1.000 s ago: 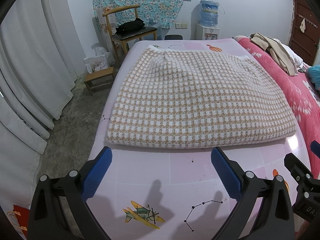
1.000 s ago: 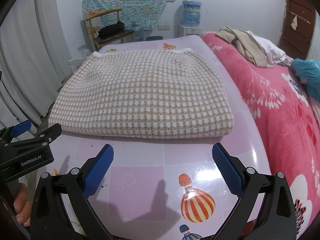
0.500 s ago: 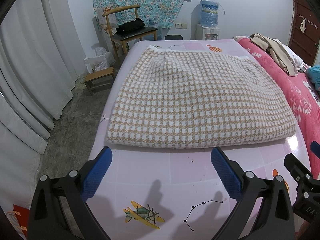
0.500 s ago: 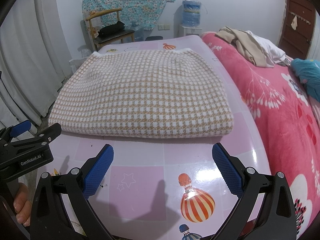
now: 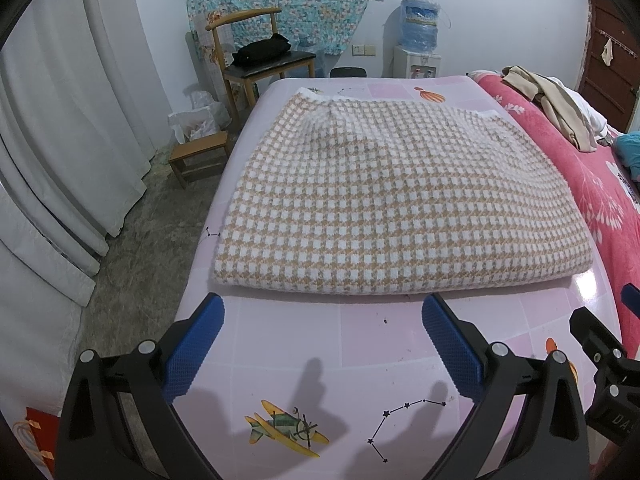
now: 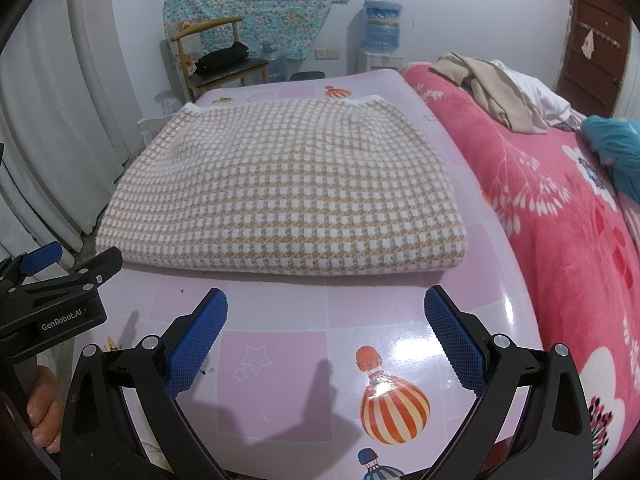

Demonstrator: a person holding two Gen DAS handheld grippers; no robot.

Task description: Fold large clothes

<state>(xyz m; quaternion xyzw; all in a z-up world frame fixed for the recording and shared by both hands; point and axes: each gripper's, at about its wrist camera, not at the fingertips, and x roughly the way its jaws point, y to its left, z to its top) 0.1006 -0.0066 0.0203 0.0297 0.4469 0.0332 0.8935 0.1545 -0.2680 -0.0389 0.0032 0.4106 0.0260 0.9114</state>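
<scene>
Remaining folded, unmoved: checked garment (image 5: 400,208) on table (image 5: 360,340).

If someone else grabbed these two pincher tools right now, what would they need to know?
Left gripper: open, empty, held just short of the near edge of the sweater.
Right gripper: open, empty, also just short of that edge.
The checked sweater lies on the pink table, already folded into a flat rectangle, with neither gripper touching it.
Done: the folds that show. Left: perhaps one more fold to make it smaller, or nothing; I can't tell from here.
</scene>
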